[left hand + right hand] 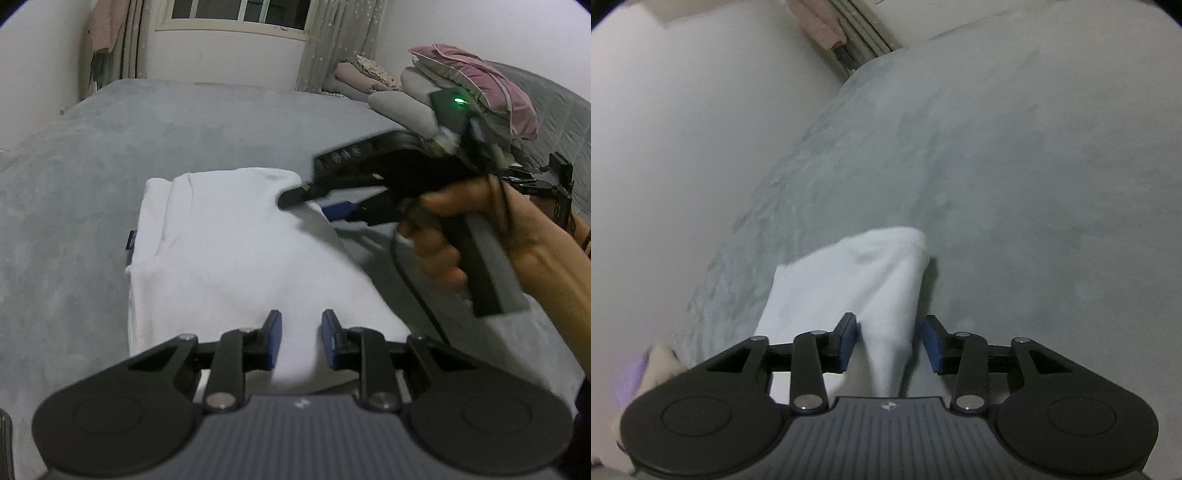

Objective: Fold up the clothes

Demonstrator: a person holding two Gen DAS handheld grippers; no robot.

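Observation:
A white garment [236,251] lies partly folded on a grey bed [74,206]. My left gripper [301,339] is open, its blue pads over the garment's near edge. My right gripper [306,203], held in a hand, hovers at the garment's far right corner, jaws apart. In the right wrist view the right gripper [890,339] is open with a raised fold of the white garment [864,280] between its pads, not pinched. The garment's near part is hidden under both gripper bodies.
A pile of pink and grey clothes and pillows [461,85] sits at the bed's far right. A window and curtains [236,22] stand behind the bed. A white wall [672,147] runs along the bed's left side.

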